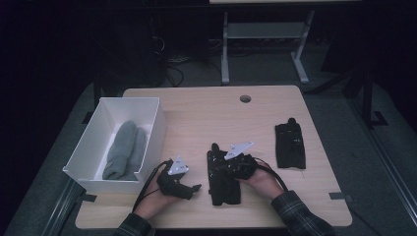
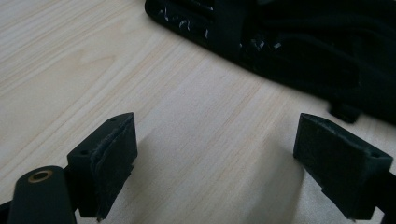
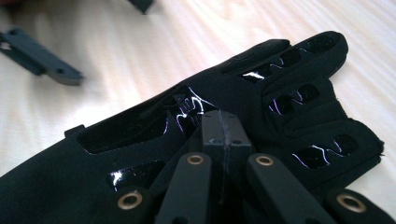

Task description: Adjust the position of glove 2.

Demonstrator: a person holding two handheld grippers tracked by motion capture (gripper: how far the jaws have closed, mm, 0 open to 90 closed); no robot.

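A black glove lies flat on the wooden table near the front edge, fingers pointing away from me. My right gripper reaches over it from the right. In the right gripper view its jaws are shut together, their tips low against the back of the glove. Whether they pinch any fabric I cannot tell. My left gripper rests just left of the glove, apart from it. Its jaws stand wide open over bare wood, with the glove's edge ahead of them.
A second black glove lies to the right on the table. A white box at the left edge holds a folded grey cloth item. A cable hole sits near the far edge. Dark floor and a desk frame lie beyond.
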